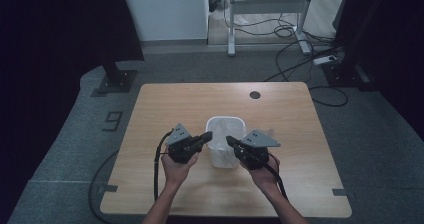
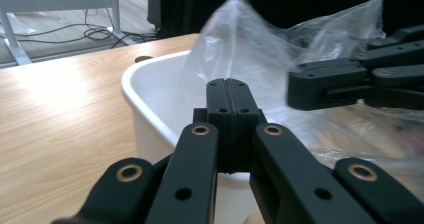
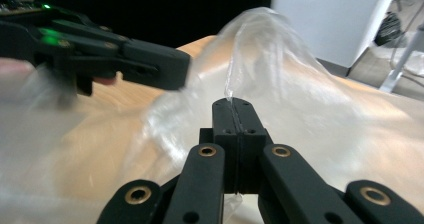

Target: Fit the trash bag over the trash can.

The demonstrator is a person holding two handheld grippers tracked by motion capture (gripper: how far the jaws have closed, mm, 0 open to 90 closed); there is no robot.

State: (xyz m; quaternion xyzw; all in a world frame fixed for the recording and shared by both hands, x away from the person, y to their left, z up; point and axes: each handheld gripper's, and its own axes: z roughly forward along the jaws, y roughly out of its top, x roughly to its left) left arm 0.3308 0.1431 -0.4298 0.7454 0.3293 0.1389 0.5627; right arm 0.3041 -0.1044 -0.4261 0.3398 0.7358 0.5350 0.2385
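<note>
The desk [image 1: 150,114] carries 1 white bin [image 1: 224,156] slightly nearer the person's edge than the far edge, roughly midway between the left and right edges. Bare wood lies open on every side of it: wide strips toward the left and right edges, a broad band up to the far edge where a small dark round hole [image 1: 255,94] sits, and a narrower band along the near edge between the forearms. The bin stands upright with its mouth facing up and its long axis running from the near edge toward the far edge. Inside it sits a clear plastic bag [image 2: 260,49], whose film rises above the rim in crumpled peaks and spills over the right side of the rim. The left gripper [image 1: 207,136] is at the bin's left rim, its 2 jaws fully together, with film lying right behind the tips; whether film is pinched there I cannot tell. The right gripper [image 1: 230,141] is at the right rim, its jaws closed on a fold of the bag, the film rising straight out of their seam.
</note>
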